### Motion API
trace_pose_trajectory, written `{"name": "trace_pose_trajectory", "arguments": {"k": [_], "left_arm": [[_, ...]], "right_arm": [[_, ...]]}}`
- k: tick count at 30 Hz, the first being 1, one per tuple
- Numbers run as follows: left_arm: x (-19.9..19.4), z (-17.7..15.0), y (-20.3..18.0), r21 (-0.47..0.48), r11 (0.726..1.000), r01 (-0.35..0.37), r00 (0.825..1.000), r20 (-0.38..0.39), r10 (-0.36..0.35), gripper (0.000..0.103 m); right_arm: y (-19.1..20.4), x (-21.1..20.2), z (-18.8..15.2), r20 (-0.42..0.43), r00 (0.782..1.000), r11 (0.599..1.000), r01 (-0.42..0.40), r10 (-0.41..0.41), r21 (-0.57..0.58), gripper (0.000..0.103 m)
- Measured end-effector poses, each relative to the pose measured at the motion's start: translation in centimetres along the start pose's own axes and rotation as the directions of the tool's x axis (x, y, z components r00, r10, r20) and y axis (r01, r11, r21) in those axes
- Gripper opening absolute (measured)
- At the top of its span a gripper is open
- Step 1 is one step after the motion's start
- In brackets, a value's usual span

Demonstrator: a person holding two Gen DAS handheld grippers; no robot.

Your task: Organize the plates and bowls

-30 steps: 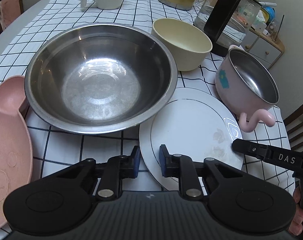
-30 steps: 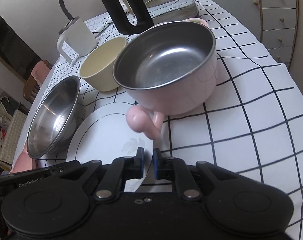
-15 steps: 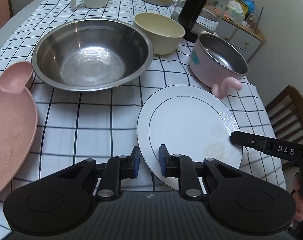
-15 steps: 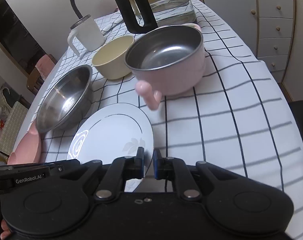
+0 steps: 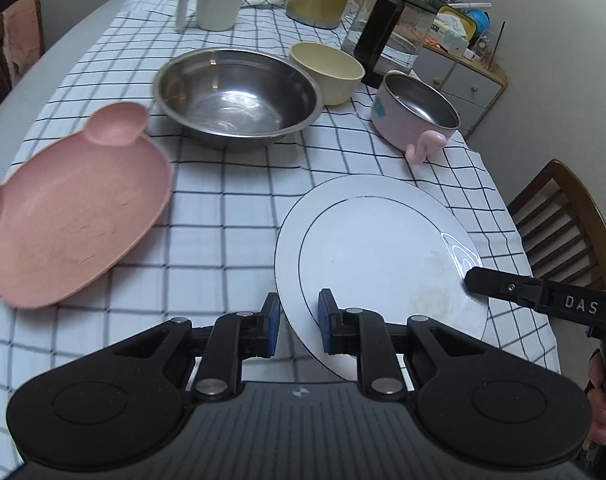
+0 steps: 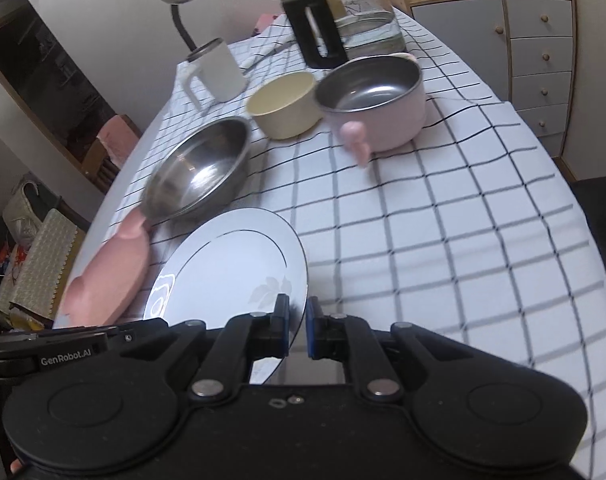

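Both claws grip the white plate [image 5: 383, 248]: left claw [image 5: 299, 330] pinching its near rim, right claw [image 6: 297, 332] clamped on the opposite edge. Since a second ago it has been drawn back from the steel bowl [image 5: 239, 96] and pink pot [image 5: 417, 116] toward the surface's near edge, probably bound for the pink plate [image 5: 71, 208].

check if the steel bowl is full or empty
Empty: the steel bowl shows only its bare, shiny bottom in both views.
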State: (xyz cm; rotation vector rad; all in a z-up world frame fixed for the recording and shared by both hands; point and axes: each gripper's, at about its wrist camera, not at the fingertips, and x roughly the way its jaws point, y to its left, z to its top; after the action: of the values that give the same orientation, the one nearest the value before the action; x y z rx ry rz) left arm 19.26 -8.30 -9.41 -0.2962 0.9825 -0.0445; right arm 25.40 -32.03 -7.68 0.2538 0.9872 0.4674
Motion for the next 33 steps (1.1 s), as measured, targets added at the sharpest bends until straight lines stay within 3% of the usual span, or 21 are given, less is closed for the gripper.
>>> {"name": "trace_pose_trajectory", "arguments": {"k": [13, 23, 33], "left_arm": [[-7.0, -7.6, 6.4, 0.018, 1.000, -0.007, 0.999, -0.036, 0.008, 0.019], [-7.3, -11.8, 10.0, 0.036, 0.999, -0.008, 0.994, -0.110, 0.012, 0.019], [-6.6, -12.3, 10.6, 0.089, 0.996, -0.014, 0.992, -0.121, 0.025, 0.019]], "right_arm": [[8.0, -3.6, -9.2, -0.009, 1.000, 0.999, -0.023, 0.023, 0.033, 0.009], [11.3, -2.7, -15.2, -0.072, 0.997, 0.998, 0.017, -0.012, 0.064, 0.009], [12.5, -1.4, -16.9, -0.095, 0.994, 0.995, 0.067, -0.060, 0.073, 0.009]]}}
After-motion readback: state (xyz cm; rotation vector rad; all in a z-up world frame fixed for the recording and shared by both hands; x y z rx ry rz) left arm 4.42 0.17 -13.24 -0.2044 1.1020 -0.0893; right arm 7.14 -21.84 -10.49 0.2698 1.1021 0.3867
